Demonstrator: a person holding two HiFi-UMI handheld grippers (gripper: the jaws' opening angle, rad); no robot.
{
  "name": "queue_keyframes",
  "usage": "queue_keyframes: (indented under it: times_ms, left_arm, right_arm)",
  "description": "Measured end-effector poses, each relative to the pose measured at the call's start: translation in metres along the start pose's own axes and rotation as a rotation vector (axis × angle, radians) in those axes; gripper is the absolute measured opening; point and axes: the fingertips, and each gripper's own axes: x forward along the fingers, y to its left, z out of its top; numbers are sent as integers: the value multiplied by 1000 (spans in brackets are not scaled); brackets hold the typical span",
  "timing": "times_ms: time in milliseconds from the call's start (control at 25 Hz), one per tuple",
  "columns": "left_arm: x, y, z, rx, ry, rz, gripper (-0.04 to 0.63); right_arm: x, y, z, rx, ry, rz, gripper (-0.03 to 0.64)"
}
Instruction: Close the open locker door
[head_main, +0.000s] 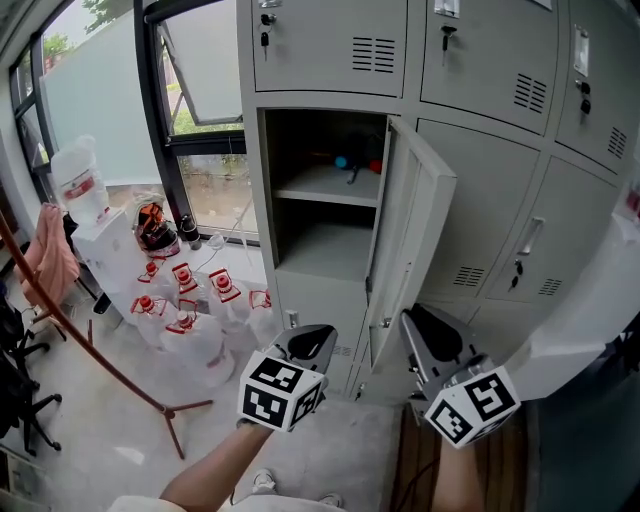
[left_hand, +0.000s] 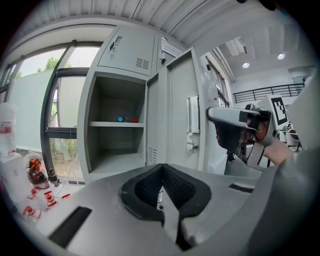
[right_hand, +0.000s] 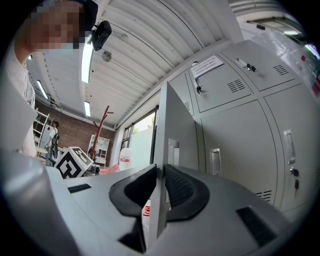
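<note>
So the locker door is hanging roughly half open. It's hinged on the right side of its compartment and swung out toward the person, with its inner face showing in the head view. The right gripper is on the door's free edge, down near the bottom corner. In the right gripper view the thin edge of the door runs straight up between the two black pads, and both pads are pressed against it, so that one's clamped onto the door.

The left gripper is just beside it on the left, low in front of the open compartment. Its jaws are closed tip to tip with nothing caught between them — you only see a sliver of locker through the small gap lower down.

Inside the compartment there's a shelf with a couple of small things on it, one blue and one red, too small to tell what they are. The other lockers around it are all shut. Off to the left, by the window, a bunch of big water bottles with red labels sits on the floor, and a reddish-brown pole slants across in front of them.
</note>
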Motion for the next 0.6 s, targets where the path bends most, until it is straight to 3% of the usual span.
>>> queue_keyframes:
  times_ms: [600]
  left_arm:
    - [-26,47,-8,-23,-13,16,6]
  right_arm:
    - [41,43,-5,-23,21,-60,49]
